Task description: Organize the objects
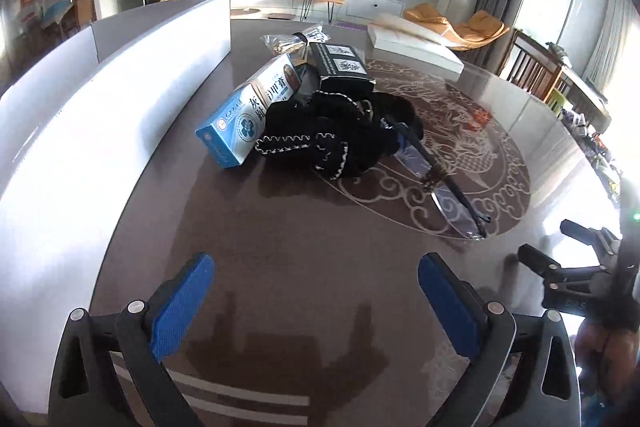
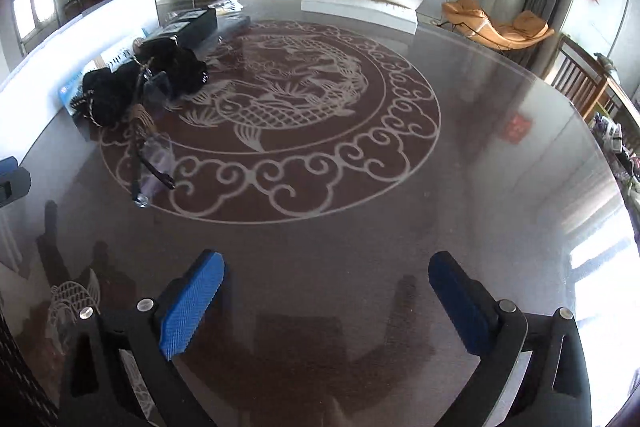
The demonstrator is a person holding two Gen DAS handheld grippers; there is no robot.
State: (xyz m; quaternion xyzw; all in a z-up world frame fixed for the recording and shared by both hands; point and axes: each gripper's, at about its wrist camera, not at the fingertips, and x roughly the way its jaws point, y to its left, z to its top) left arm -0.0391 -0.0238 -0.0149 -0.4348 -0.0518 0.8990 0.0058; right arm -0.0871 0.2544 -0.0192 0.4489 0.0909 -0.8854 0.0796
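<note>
Table: round glossy top (image 2: pixel 460 187), dark brown, with a pale fish-and-cloud scroll medallion at its centre.
Pile: near the table's left edge, a black fuzzy cloth (image 1: pixel 340 135) with white stitched trim lies against a blue-and-white carton (image 1: pixel 244 119); a black box (image 1: pixel 340 65) stands behind it.
Glasses: clear lenses, dark thin arms (image 1: pixel 444 187), touching the cloth.
Left gripper (image 1: pixel 316 291): blue ribbed pads, jaws spread wide, nothing between them.
Right gripper (image 2: pixel 326 291): same pads, jaws wide apart and empty, above bare table.
</note>
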